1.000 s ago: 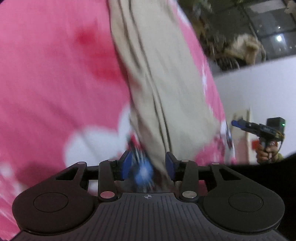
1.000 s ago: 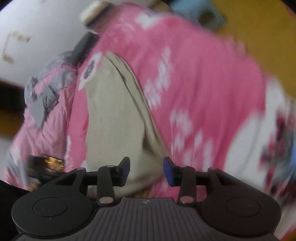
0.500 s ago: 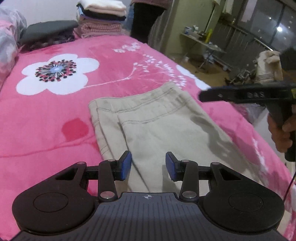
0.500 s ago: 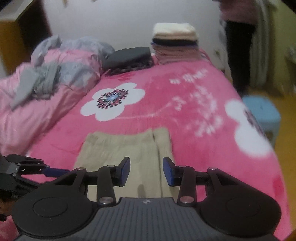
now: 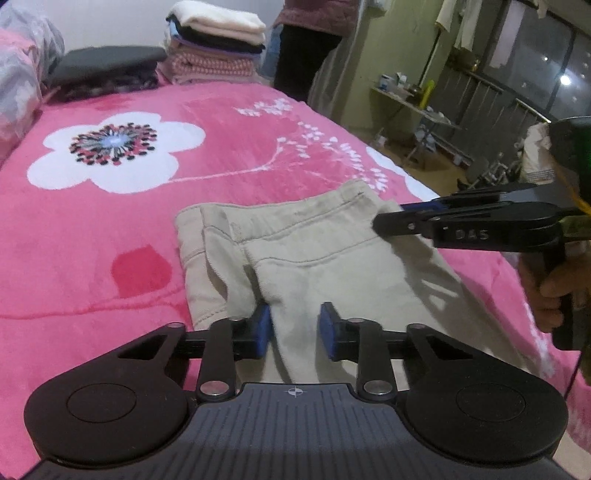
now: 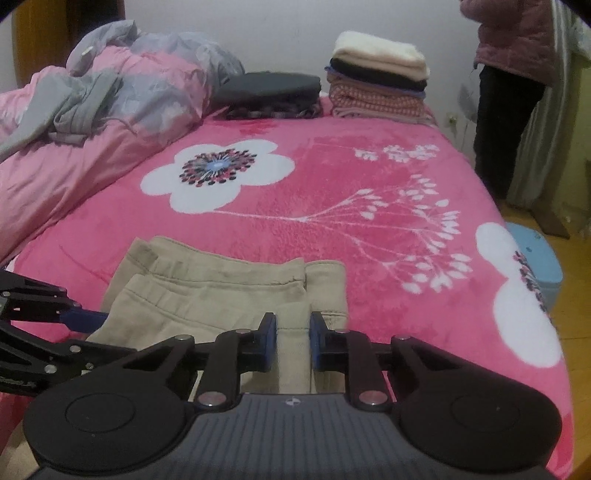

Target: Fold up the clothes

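- This is a bedroom in a home: a wide bed (image 6: 332, 192) takes up most of both views, covered by a pink fleece blanket (image 6: 369, 177) printed with big white flowers.
- A crumpled pink and grey quilt (image 6: 110, 122) is bunched along one side of the bed.
- Near the white wall at the far end of the bed sit a stack of folded clothes (image 6: 376, 81) and a dark flat folded pile (image 6: 269, 92) just beside it.
- A small blue stool (image 6: 535, 258) stands on the yellowish floor next to the bed.
- In the left wrist view, a cluttered side bench (image 5: 410, 99) with bottles and hanging garments (image 5: 458, 22) stand by dark windows.
- A person (image 6: 509, 74) in a pink top stands at the bed's far corner.
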{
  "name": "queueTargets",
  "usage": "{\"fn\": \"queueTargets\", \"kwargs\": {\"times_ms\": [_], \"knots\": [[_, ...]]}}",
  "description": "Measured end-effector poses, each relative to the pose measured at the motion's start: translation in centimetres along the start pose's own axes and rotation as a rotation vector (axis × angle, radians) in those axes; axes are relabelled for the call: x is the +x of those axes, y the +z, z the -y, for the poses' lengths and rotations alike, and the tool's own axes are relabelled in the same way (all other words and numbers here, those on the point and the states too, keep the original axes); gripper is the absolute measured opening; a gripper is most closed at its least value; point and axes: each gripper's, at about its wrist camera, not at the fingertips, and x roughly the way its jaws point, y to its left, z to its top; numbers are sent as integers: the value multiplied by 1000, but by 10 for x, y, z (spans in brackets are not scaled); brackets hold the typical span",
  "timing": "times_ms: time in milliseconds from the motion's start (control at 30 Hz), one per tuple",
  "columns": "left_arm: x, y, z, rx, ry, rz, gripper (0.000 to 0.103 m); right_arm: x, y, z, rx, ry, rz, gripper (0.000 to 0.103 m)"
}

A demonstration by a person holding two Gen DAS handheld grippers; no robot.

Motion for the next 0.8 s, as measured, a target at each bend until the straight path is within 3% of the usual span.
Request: {"fn": "queueTargets", "kwargs": {"times_ms": [67,233,400,600,800], "knots": [[-2,-2,0,-4,5,17,11,-7,-2,-5,-14,-10,27,11],[-8,-5,0,-15,5,53,6,-17,-4,-9,20,-22,68,10],[-11,-6,-3,-47,7,85,4,-10,-8,0,101,-16,36,15],[-15,-7,-7,-70,1,114,2,-22,-13,14,216,60,85,16],[-13,-10,-11,-99,10,108,2,-23,-14,5,163,107,76,16]]}}
